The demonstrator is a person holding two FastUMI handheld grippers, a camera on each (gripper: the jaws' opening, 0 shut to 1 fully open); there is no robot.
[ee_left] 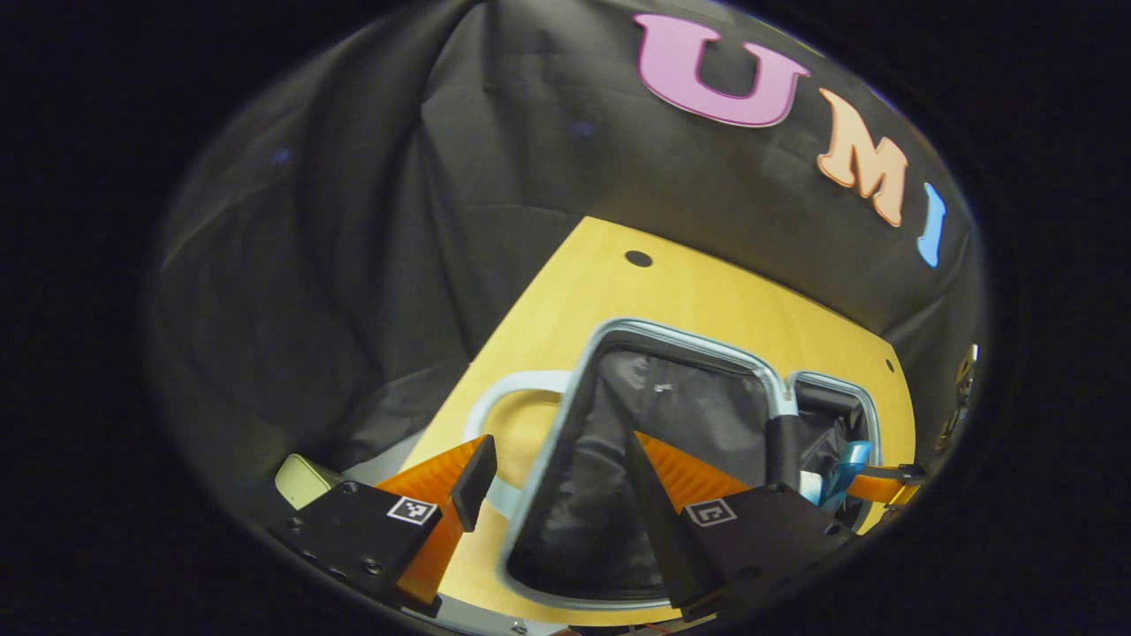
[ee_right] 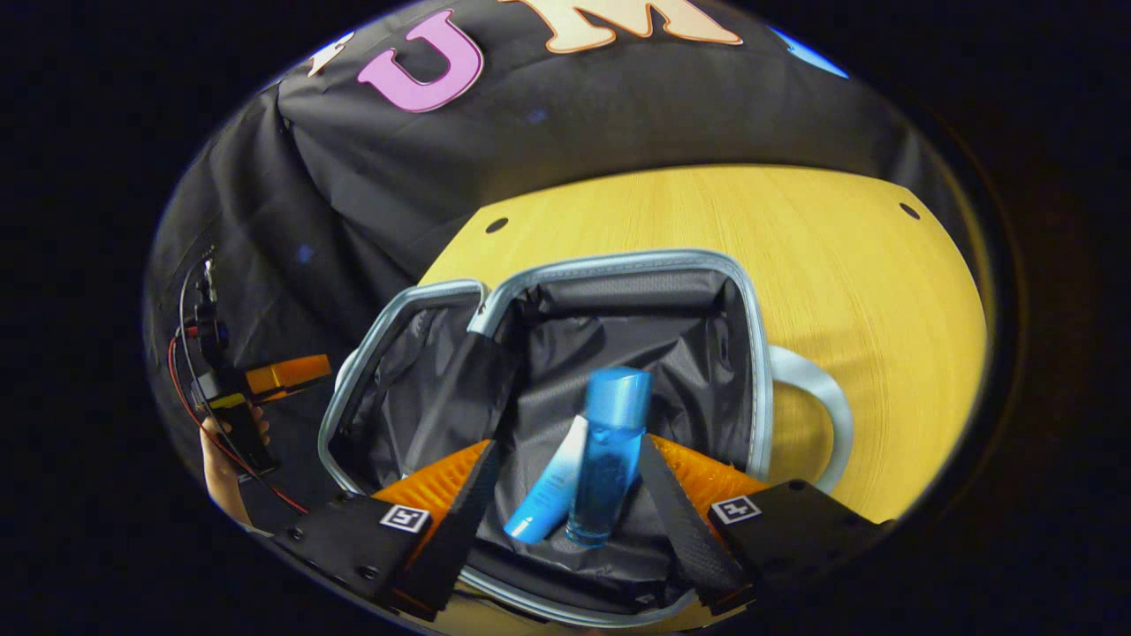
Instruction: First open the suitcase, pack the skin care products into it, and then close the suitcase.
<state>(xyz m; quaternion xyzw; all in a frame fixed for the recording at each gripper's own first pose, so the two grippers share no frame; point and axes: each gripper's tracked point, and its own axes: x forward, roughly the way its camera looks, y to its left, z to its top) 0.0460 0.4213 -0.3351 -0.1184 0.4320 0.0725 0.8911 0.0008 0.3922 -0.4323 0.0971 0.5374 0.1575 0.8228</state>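
The suitcase lies open on the desk. A blue bottle and a tube lie touching inside its dark lining. The right claw hangs above them, spread wide. The left claw is spread, holding nothing, over the other half.

Blue bottle; grey-lined suitcase; yellow table.

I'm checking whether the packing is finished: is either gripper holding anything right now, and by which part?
Nothing is held. The right gripper is open above the blue bottle and tube lying in the suitcase; the left gripper is open too.
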